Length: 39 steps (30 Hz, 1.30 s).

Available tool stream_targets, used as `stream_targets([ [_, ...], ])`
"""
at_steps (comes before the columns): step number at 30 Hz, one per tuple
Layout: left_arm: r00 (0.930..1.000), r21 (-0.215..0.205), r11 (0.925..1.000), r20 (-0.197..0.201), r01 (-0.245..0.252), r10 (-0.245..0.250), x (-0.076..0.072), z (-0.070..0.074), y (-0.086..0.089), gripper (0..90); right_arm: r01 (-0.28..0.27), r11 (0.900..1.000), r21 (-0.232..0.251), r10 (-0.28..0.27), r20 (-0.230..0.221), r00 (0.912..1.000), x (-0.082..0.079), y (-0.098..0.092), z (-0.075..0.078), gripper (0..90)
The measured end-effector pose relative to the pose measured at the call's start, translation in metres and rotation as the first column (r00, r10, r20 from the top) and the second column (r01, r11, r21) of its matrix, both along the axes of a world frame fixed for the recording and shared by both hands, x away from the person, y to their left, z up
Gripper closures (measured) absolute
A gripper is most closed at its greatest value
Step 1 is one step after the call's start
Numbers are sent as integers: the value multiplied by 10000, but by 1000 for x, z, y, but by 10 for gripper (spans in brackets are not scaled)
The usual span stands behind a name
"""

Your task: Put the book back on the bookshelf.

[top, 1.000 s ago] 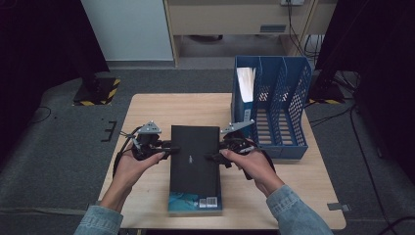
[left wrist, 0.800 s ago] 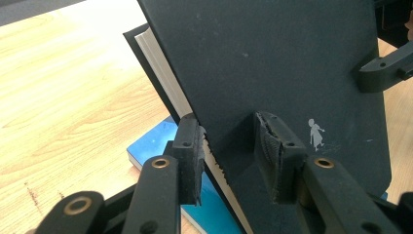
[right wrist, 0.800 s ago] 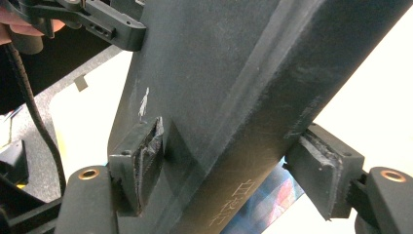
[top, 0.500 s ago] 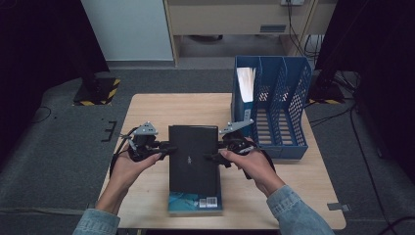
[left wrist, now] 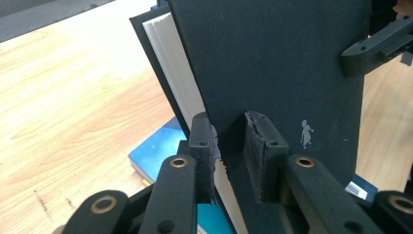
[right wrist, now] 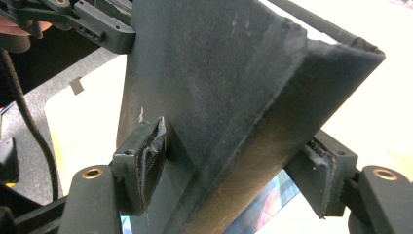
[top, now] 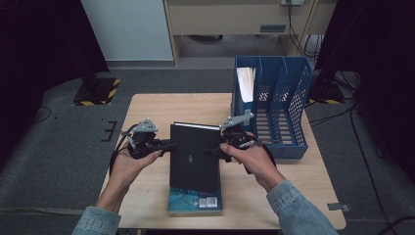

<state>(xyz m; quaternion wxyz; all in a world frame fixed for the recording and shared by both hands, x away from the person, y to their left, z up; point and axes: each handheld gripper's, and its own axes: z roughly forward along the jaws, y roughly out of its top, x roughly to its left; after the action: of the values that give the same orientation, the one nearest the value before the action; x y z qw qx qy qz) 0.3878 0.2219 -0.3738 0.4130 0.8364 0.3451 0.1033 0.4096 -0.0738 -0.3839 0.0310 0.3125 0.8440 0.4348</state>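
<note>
Progress looks to us like roughly the midpoint: we have the black book (top: 195, 156) lifted off the blue book (top: 195, 201) that lies flat near the front edge of the table (top: 147, 107), and we hold it tilted up between both tools, its far edge raised. Our left gripper (top: 166, 145) pinches the book's left side; in the left gripper view its jaws have just been closing on the front cover beside the white page block (left wrist: 178, 83), and both pads (left wrist: 260, 146) now press on that cover, so the jaws stand narrow with the black book (left wrist: 272, 63) between them. Our right gripper (top: 215, 148) takes the spine side; in the right gripper view its jaws stand wider, spanning the full thickness of the black book (right wrist: 219, 83), with one pad (right wrist: 151, 156) against the cover and the other against the back, so we judge it clamped. What is done, then: the book is picked up and secured at both edges. What is left, in our judgement, is to turn it fully upright, carry it right to the blue file rack (top: 293, 147) at the table's right side, and slide it into one of its slots, where a white bundle of papers (top: 244, 81) already stands in the leftmost compartment. The blue book lies untouched.
</note>
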Motion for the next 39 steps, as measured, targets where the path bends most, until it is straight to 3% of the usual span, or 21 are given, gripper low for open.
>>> stream_targets([
  [8,9996,166,9996,167,-233,230,9,3,-1,739,223,9996,-163,-218,273,9994,15,7,7,326],
  [12,9996,51,9996,-25,-281,281,18,3,2,739,192,9997,-176,-188,228,9996,23,8,8,326],
  [19,9992,227,9990,-65,-389,390,30,6,-2,739,365,9992,-150,-361,280,9990,35,9,8,323],
  [39,9986,732,9962,257,-476,459,41,16,-1,739,514,9985,-212,-496,768,9958,46,16,27,348],
])
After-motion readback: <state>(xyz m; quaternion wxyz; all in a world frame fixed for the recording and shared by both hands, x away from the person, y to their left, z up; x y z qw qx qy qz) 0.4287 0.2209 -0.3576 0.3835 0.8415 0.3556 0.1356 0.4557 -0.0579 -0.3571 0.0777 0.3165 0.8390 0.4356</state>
